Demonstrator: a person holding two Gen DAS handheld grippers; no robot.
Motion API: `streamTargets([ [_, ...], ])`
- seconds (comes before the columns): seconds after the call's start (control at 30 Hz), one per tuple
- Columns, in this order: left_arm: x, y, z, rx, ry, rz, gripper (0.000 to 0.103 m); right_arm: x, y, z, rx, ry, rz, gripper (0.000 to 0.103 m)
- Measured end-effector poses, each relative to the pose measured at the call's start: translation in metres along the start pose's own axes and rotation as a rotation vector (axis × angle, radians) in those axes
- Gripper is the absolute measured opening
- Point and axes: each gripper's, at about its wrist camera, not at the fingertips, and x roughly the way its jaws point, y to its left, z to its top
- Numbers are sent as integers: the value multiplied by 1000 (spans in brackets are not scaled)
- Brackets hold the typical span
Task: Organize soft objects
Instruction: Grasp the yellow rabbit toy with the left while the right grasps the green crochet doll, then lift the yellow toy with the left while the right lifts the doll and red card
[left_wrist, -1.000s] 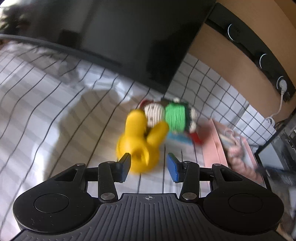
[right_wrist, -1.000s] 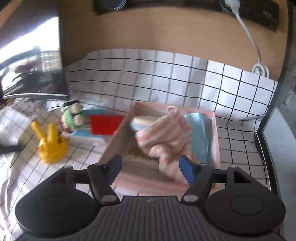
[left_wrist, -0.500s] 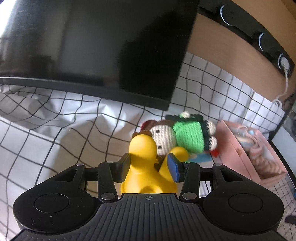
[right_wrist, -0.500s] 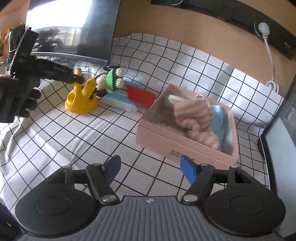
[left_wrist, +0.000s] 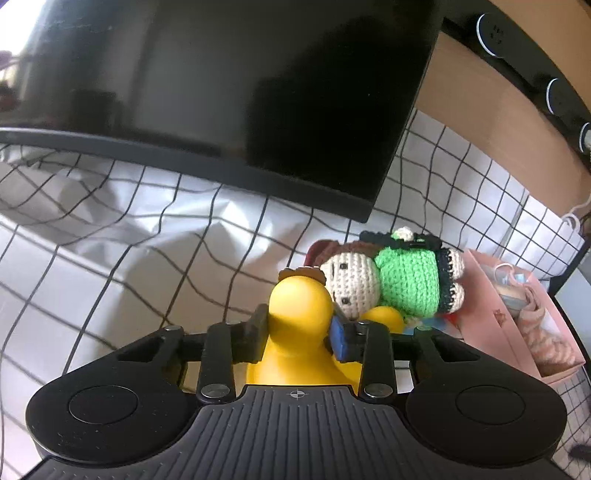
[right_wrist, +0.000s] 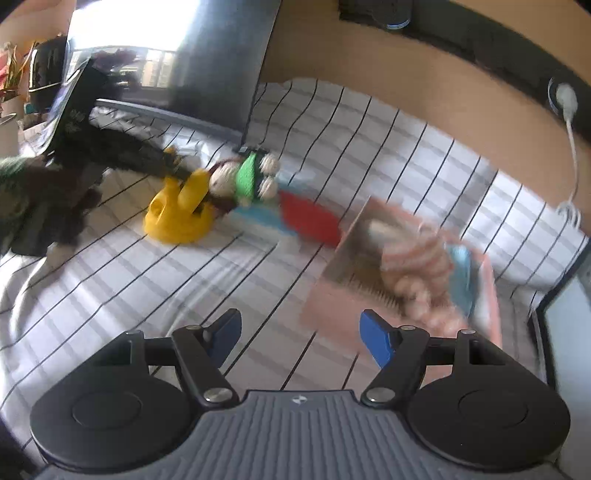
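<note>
We see a tabletop (left_wrist: 92, 288) draped in a white cloth with a black grid, wrinkled toward the rear. A large dark monitor (left_wrist: 240, 92) stands at the back of it, its lower edge just above the cloth.

To the right lies an open pink box (right_wrist: 325, 314), blurred in the right wrist view; in it we make out a striped pink-and-white knitted item (right_wrist: 417, 262) beside something light blue (right_wrist: 460, 273). From the left wrist view the box (left_wrist: 502, 325) sits just right of the toys.

Between box and toys, a flat red piece (right_wrist: 306, 221) lies partly over a light blue one (right_wrist: 255, 216); what they are we cannot tell.

The yellow toy (left_wrist: 299, 306) — a broad base with two rounded upright prongs — stands on the cloth left of the box. The crocheted doll (left_wrist: 399, 280), cream head and green body, lies on its side touching the yellow toy (right_wrist: 177, 218) and resting partly on the blue piece.

Our left gripper (left_wrist: 299, 332) is closed on one prong of the yellow toy, both pads (left_wrist: 341, 341) pressed against its sides; the right wrist view shows the left gripper (right_wrist: 166, 166) reaching in from the left, blurred.

Our right gripper (right_wrist: 299, 338) hangs above the cloth in front of the box — jaws wide apart, holding nothing.
</note>
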Motion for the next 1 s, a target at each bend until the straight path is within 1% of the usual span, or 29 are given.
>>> streamTargets([
  [0.03, -4, -1, -1, 7, 20, 5, 36, 3, -2, 6, -11, -10, -16, 71],
  [0.07, -8, -2, -4, 22, 22, 8, 36, 7, -4, 13, -28, -23, -41, 71],
  [0.1, -15, -3, -7, 33, 15, 9, 36, 13, -5, 22, -63, -35, -72, 65],
  [0.13, -23, -3, -11, 34, 14, 4, 36, 22, -5, 30, -112, -42, -101, 52],
  [0.2, -42, 1, -19, 11, 9, -20, 36, 44, 0, 43, -223, -25, -141, 41],
  [0.3, -69, 4, -29, -27, 28, -47, 35, 81, 16, 55, -366, 9, -174, 39],
  [0.4, -89, 5, -41, -41, 55, -79, 34, 117, 29, 64, -458, 68, -206, 35],
  [0.43, -93, 6, -45, -68, 61, -118, 34, 126, 33, 65, -478, 84, -218, 35],
  [0.5, -99, 9, -54, -90, 72, -127, 33, 145, 42, 68, -539, 124, -238, 34],
  [0.6, -101, 18, -64, -141, 87, -134, 32, 169, 52, 67, -629, 197, -261, 27],
  [0.63, -102, 21, -67, -158, 85, -137, 32, 174, 53, 66, -658, 208, -269, 27],
  [0.7, -106, 28, -72, -188, 73, -146, 32, 179, 55, 67, -707, 194, -288, 27],
  [0.8, -111, 35, -74, -218, 59, -154, 31, 185, 50, 79, -700, 158, -314, 19],
  [0.87, -113, 38, -75, -222, 51, -154, 30, 186, 42, 92, -637, 119, -327, 19],
  [0.9, -113, 40, -75, -225, 50, -157, 30, 185, 35, 101, -581, 95, -328, 19],
  [0.93, -114, 40, -75, -228, 50, -159, 30, 185, 27, 110, -517, 83, -307, 19],
  [0.97, -114, 41, -76, -231, 50, -164, 30, 187, 21, 116, -471, 89, -279, 19],
  [1.0, -114, 41, -77, -231, 51, -169, 30, 193, 14, 121, -430, 119, -255, 19],
])
